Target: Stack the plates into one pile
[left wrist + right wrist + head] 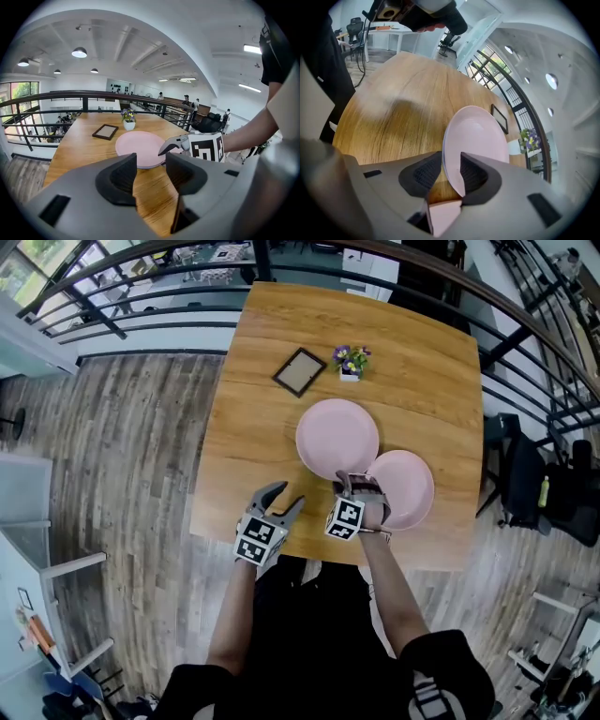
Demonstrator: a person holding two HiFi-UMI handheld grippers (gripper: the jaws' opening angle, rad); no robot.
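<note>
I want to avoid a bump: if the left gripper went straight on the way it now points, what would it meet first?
Most likely the bare table just short of the pink plate, then that plate's near rim. The left gripper has open, empty tongs. Depth is unclear.

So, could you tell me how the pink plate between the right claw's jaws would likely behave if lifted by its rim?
The pink plate looks rigid, so it probably would not flex. Its smooth rim, sitting in the open right claw, could slip. Gripped at one edge, it would likely droop and might chip if dropped.
</note>
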